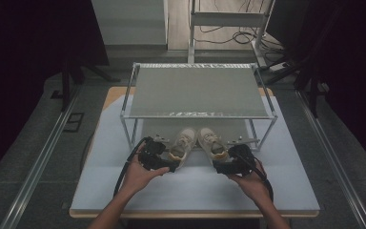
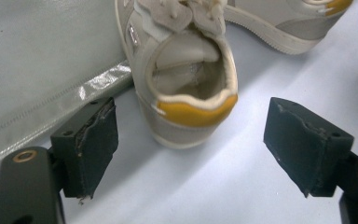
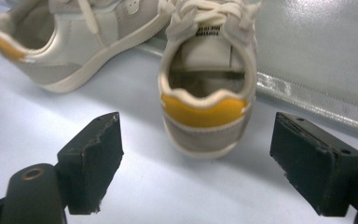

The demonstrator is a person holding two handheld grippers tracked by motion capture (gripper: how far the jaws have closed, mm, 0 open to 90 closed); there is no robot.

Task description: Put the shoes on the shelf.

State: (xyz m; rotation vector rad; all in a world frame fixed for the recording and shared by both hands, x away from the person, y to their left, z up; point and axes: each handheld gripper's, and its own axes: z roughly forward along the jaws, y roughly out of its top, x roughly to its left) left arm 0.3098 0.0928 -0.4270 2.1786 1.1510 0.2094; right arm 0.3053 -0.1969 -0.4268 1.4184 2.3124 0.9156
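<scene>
Two beige sneakers with yellow heel tabs stand side by side under a metal shoe rack (image 1: 198,90), heels toward me. My left gripper (image 1: 173,164) sits just behind the left shoe (image 1: 182,144), and my right gripper (image 1: 220,166) just behind the right shoe (image 1: 212,142). In the left gripper view the left gripper (image 2: 191,112) is open, the left shoe's (image 2: 184,65) heel lying between its tips with a gap on each side. In the right gripper view the right gripper (image 3: 198,123) is open too, the right shoe's (image 3: 205,70) heel between its pads, untouched.
The rack's grey lower shelf (image 3: 317,51) lies under the shoes' toes, and its legs (image 1: 127,129) flank the pair. A white mat (image 1: 195,191) covers the table in front. Each gripper view also shows the other shoe (image 2: 284,23) (image 3: 74,42) off to the side.
</scene>
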